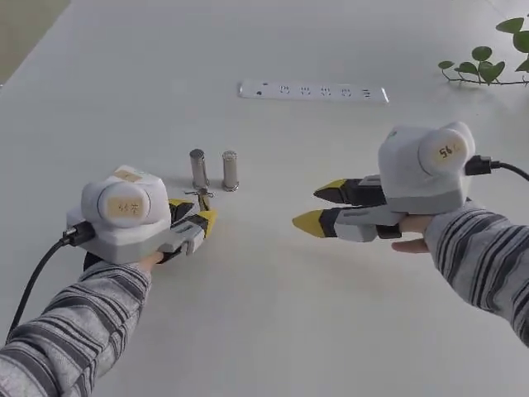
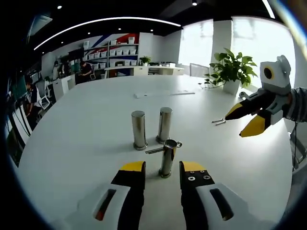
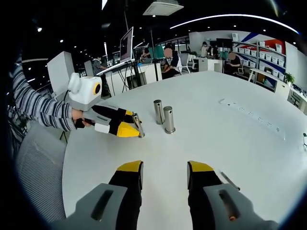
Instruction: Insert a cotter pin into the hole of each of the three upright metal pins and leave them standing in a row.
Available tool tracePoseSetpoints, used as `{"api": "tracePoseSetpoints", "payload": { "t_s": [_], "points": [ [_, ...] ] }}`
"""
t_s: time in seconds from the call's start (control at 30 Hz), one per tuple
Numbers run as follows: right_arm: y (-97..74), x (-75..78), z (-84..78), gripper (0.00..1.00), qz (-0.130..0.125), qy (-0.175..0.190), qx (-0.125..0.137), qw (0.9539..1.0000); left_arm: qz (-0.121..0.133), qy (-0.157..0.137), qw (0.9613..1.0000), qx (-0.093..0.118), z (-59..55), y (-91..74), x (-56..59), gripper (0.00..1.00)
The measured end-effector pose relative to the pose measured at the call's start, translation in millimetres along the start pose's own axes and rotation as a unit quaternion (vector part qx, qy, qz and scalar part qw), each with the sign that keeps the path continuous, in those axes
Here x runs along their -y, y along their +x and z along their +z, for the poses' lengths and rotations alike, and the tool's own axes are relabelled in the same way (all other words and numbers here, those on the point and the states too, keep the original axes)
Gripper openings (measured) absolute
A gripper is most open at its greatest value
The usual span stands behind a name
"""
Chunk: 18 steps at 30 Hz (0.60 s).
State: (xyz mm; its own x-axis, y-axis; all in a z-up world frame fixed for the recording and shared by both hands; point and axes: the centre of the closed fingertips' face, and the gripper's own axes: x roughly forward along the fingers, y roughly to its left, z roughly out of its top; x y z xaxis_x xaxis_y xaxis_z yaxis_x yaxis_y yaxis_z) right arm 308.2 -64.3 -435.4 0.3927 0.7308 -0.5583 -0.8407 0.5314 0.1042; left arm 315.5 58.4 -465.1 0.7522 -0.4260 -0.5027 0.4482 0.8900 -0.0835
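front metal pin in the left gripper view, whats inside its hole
A cotter pin crosses the metal pin near its top; the stretch inside the hole is covered.

Right gripper (image 1: 309,208) round label (image 1: 447,151): "45". Left gripper (image 1: 203,212) label (image 1: 126,208): blurred, unreadable.

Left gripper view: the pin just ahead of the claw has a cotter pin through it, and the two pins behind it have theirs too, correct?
Not quite. The nearest pin does carry a cotter pin, but the left rear pin and the right rear pin stand bare, with no cotter pin in them. The left gripper view shows it.
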Motion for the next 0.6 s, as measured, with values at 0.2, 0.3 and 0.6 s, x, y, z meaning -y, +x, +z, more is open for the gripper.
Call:
{"api": "tracePoseSetpoints", "payload": {
  "t_s": [0.2, 0.3, 0.6],
  "points": [
    [14.0, 1.6, 17.6, 0.33, -0.006, -0.013, 0.019, 0.9997, 0.001, 0.007, 1.0, -0.002, -0.3, -8.0, 5.3, 0.42],
    [25.8, 6.4, 27.6, 0.32, -0.009, -0.019, 0.024, 0.9995, -0.005, 0.019, 0.9998, -0.003, 0.8, -13.4, 8.6, 0.45],
    [58.6, 11.2, 50.4, 0.29, -0.006, -0.025, 0.038, 0.999, -0.011, 0.017, 0.9997, 0.011, 7.8, -32.1, 6.6, 0.62]
  ]
}}
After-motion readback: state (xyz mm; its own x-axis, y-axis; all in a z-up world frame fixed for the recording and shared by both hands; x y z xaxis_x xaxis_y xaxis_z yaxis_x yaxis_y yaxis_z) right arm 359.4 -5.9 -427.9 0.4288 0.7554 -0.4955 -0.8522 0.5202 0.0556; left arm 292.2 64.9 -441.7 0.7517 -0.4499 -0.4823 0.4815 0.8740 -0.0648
